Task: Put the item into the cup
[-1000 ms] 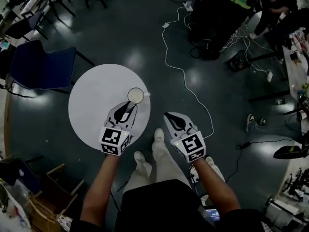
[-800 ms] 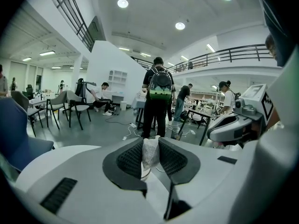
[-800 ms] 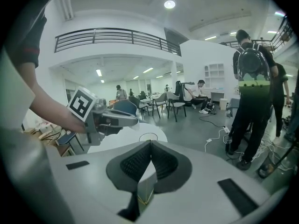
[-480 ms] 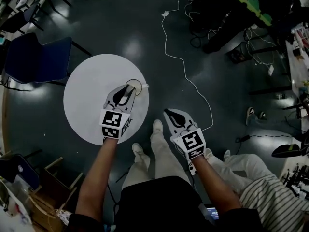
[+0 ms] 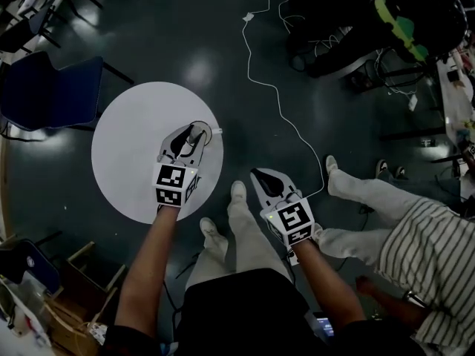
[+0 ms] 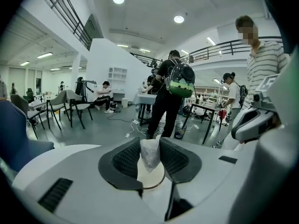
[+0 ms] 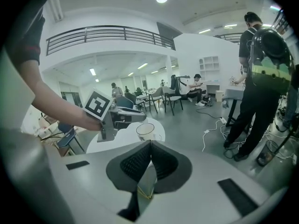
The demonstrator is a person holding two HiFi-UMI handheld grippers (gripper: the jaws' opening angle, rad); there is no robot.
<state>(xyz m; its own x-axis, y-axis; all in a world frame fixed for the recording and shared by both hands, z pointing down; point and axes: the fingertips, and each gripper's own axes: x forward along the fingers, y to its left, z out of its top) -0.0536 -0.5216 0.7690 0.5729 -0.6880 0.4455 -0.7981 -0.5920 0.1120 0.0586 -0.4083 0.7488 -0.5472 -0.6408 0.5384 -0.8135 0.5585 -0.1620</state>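
Note:
A small cup [image 5: 202, 130] stands on the round white table [image 5: 126, 154], toward its right side. My left gripper [image 5: 191, 134] hovers just above the cup's rim. In the left gripper view a crumpled clear plastic item [image 6: 150, 152] hangs between the pads, its tip pointing down into the cup [image 6: 152, 180]. The left gripper [image 6: 150, 158] has just been opening its jaws, and the item still touches both pads. My right gripper [image 5: 261, 174] hangs off the table over the floor, shut and empty [image 7: 149, 160]. From there the cup [image 7: 145, 130] and left gripper [image 7: 117, 117] show ahead.
A blue chair [image 5: 44, 95] stands left of the table. A white cable [image 5: 286, 117] runs across the dark floor. A person in a striped shirt [image 5: 430, 251] stands close on the right. A wooden crate [image 5: 67, 302] sits at the lower left.
My left gripper has sunk and moved forward over the cup with the item. A person in a striped shirt has walked in from the right. The right gripper dropped slightly.

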